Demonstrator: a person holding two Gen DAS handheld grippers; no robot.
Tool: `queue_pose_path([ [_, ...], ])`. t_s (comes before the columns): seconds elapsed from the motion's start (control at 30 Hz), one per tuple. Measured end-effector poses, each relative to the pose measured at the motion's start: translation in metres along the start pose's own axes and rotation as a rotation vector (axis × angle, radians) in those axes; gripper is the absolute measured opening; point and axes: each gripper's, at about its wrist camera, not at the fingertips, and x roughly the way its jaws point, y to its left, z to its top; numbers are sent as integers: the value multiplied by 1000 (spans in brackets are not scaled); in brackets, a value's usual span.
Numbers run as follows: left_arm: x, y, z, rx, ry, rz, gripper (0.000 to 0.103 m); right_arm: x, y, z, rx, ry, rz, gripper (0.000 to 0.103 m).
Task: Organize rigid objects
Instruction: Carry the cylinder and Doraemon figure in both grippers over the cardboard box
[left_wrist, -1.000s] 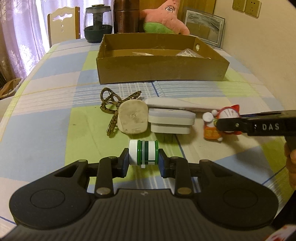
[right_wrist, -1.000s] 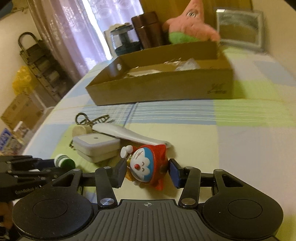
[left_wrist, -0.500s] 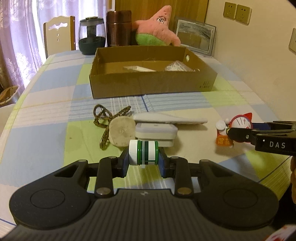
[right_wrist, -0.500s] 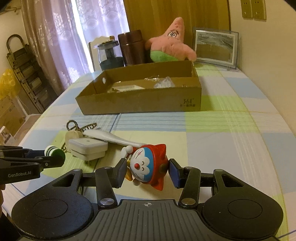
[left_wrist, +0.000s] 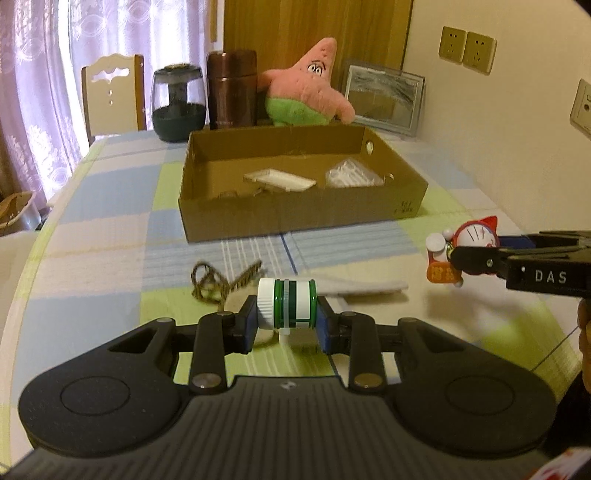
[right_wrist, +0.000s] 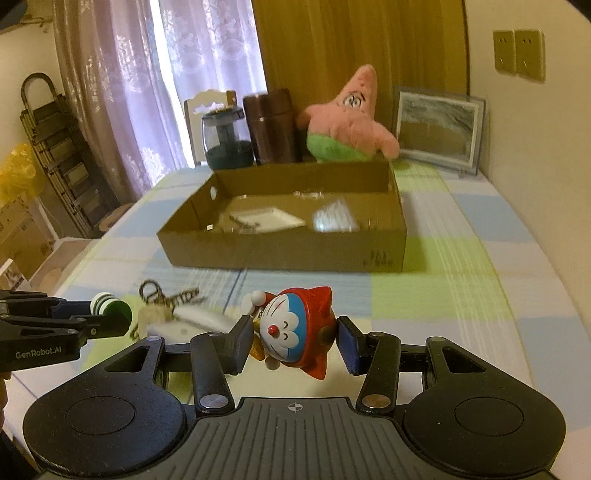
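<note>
Checked tablecloth (left_wrist: 110, 236), grippers marked DAS (GenRobot.AI)

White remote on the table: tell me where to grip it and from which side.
Grip the white remote across its narrow width near the free right end, coming from above. It lies flat and long across the tablecloth, so only its short sides fit between jaws. Its left end is hidden behind the left hand-held gripper, which is shut on the green-and-white bottle.

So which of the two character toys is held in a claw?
The small red-and-blue cat figurine, clamped in the right claw above the table. The pink starfish plush sits untouched behind the cardboard box.
</note>
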Motion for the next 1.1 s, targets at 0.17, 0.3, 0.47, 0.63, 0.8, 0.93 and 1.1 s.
queue_pose_path([
  [0.17, 7, 8, 28, 8, -23, -18, 27, 10, -3, 33, -39, -31, 3, 46],
  [0.3, 20, 15, 54, 26, -37, -24, 27, 24, -5, 61, -74, -51, -2, 46],
  [0.47, 43, 28, 88, 50, -35, -15, 27, 46, -10, 94, -96, -56, -6, 46],
  [0.63, 64, 43, 112, 54, -29, -5, 27, 72, -14, 117, -106, -38, -1, 46],
  [0.8, 89, 62, 128, 39, -6, 6, 27, 97, -21, 131, -92, -3, -9, 46],
  [0.93, 108, 72, 135, 34, 21, 24, 27, 115, -23, 133, -96, 26, -16, 46],
  [1.1, 128, 77, 137, 20, 51, 16, 27, 128, -24, 131, -80, 49, -12, 46],
])
